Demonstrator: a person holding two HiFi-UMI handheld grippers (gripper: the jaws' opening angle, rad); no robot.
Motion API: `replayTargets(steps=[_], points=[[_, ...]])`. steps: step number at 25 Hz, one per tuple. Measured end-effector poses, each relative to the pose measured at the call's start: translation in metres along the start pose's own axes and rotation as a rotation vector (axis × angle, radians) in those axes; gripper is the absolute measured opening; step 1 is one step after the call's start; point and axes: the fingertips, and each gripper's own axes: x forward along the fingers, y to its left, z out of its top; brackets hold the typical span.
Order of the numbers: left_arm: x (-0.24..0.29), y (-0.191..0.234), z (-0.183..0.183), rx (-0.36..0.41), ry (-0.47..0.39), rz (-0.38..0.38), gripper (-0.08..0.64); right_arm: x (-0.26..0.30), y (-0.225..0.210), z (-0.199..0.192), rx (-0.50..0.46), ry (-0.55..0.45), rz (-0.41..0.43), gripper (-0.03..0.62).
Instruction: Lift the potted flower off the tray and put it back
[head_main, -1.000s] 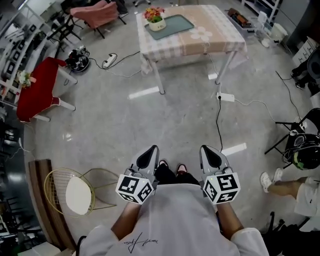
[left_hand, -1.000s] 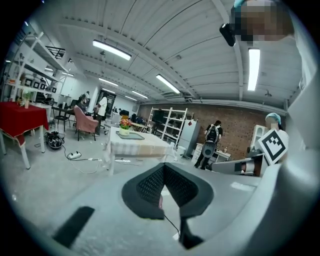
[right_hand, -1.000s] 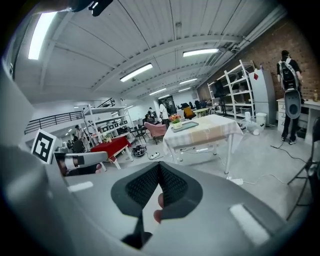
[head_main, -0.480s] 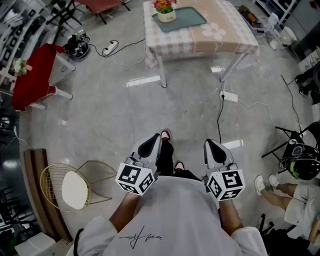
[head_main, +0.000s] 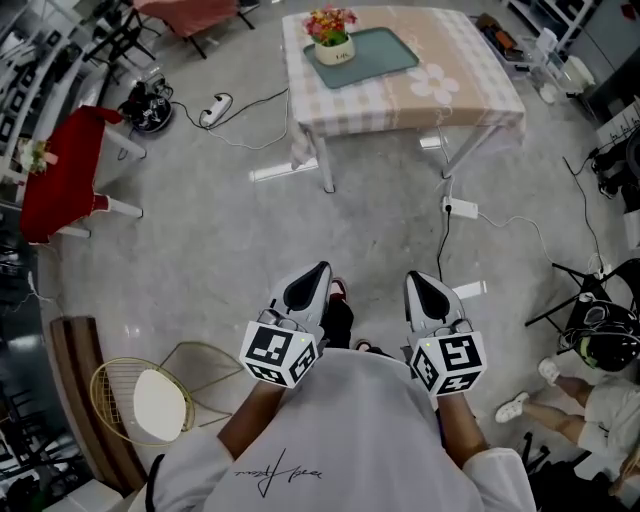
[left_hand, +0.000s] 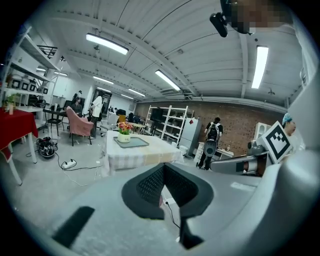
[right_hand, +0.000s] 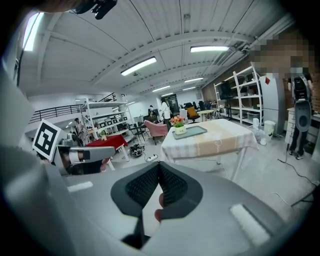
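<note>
The potted flower (head_main: 332, 37), red and orange blooms in a white pot, stands on the left end of a teal tray (head_main: 374, 55) on a checked table (head_main: 470, 85) far ahead. It shows small in the left gripper view (left_hand: 124, 134) and the right gripper view (right_hand: 178, 125). My left gripper (head_main: 313, 275) and right gripper (head_main: 417, 282) are held side by side close to my body, both shut and empty, well short of the table.
A red-covered table (head_main: 62, 170) stands at the left, a wire chair with a white seat (head_main: 150, 395) at the lower left. Cables and power strips (head_main: 216, 108) lie on the grey floor (head_main: 220, 240). A seated person's legs (head_main: 560, 385) show at the lower right.
I have walked toward the checked table; it and the potted flower sit nearer and lower in the head view. Both grippers stay shut and side by side.
</note>
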Motion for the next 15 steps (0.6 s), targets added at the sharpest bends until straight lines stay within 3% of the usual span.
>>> replayTargets(steps=[6, 10, 15], points=[[0.032, 0.036, 0.028, 0.069, 0.003, 0.039, -0.002, 0.047, 0.008, 0.032, -0.024, -0.027, -0.023, 0.008], [0.047, 0.059, 0.047, 0.052, -0.022, 0.020, -0.002, 0.078, 0.023, 0.053, -0.068, -0.035, -0.017, 0.008], [0.056, 0.085, 0.059, 0.016, -0.046, -0.020, -0.002, 0.108, 0.040, 0.066, -0.053, -0.035, -0.007, 0.008]])
